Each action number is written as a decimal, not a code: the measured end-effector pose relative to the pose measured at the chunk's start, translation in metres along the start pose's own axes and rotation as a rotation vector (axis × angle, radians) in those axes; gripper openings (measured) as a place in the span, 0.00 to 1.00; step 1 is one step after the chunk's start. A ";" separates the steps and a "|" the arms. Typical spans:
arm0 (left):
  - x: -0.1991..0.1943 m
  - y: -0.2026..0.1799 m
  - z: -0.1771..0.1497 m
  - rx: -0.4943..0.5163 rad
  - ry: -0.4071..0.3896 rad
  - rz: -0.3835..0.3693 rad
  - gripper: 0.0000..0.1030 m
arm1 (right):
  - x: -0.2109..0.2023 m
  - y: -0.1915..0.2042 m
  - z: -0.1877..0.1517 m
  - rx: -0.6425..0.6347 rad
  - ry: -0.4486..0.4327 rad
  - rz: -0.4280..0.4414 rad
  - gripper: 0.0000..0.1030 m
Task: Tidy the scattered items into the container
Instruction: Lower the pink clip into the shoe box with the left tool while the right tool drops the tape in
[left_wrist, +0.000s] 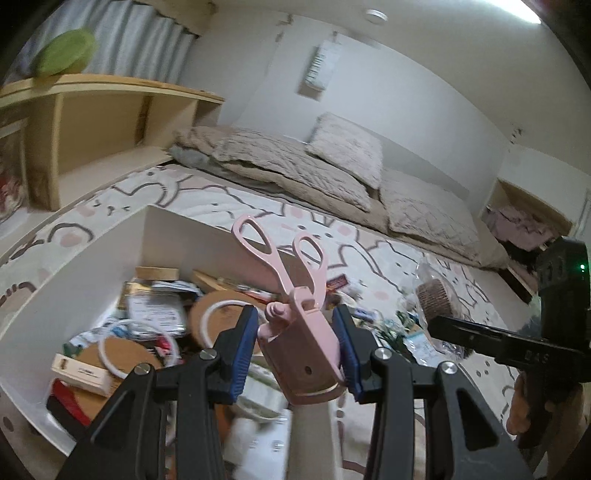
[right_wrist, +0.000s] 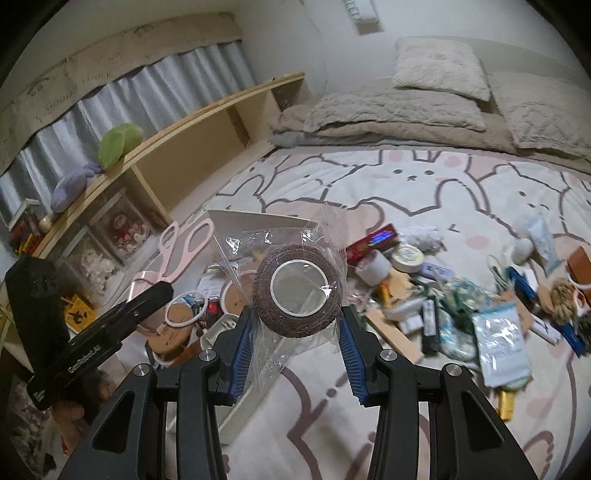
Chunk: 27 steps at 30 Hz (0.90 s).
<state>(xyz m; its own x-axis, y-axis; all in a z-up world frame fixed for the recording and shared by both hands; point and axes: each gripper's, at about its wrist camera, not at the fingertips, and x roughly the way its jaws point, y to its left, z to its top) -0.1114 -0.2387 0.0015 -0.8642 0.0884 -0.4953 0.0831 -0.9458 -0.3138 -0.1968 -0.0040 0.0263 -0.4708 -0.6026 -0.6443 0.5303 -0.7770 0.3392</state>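
Over the white container (left_wrist: 177, 236), already cluttered with odds and ends, the left gripper (left_wrist: 295, 343) clamps pink sheathed scissors (left_wrist: 295, 295), handles up, while the right gripper (right_wrist: 295, 332) pinches a cellophane-wrapped brown tape roll (right_wrist: 297, 290) beside the scattered items (right_wrist: 461, 295) on the bunny-print rug (right_wrist: 424, 177).

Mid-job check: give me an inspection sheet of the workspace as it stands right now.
Surface: bunny-print bedspread, largely covered on one side by loose items.
Job's things: white container already part-filled; pink scissors in a sheath and a brown tape roll in clear wrap are both held up off the bed.
Clutter: pile of small packets and boxes lies on the bedspread, not yet in the container.
Grippers: left tongs shut on the scissors' sheath; right tongs shut on the tape roll.
Cables: nothing seen.
Surroundings: wooden shelf with a green plush, grey curtain, beige pillows and folded bedding.
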 end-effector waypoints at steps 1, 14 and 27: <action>-0.001 0.007 0.001 -0.010 -0.005 0.011 0.41 | 0.004 0.005 0.003 -0.014 0.008 -0.004 0.43; -0.003 0.070 0.005 -0.140 -0.016 0.063 0.41 | 0.079 0.049 0.039 -0.168 0.152 -0.046 0.44; -0.004 0.091 0.006 -0.187 -0.032 0.078 0.41 | 0.158 0.070 0.050 -0.365 0.266 -0.209 0.50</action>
<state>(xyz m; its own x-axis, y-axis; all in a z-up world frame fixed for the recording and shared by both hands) -0.1034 -0.3273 -0.0200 -0.8665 0.0046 -0.4992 0.2386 -0.8745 -0.4222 -0.2696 -0.1622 -0.0170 -0.4220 -0.3366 -0.8418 0.6786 -0.7330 -0.0471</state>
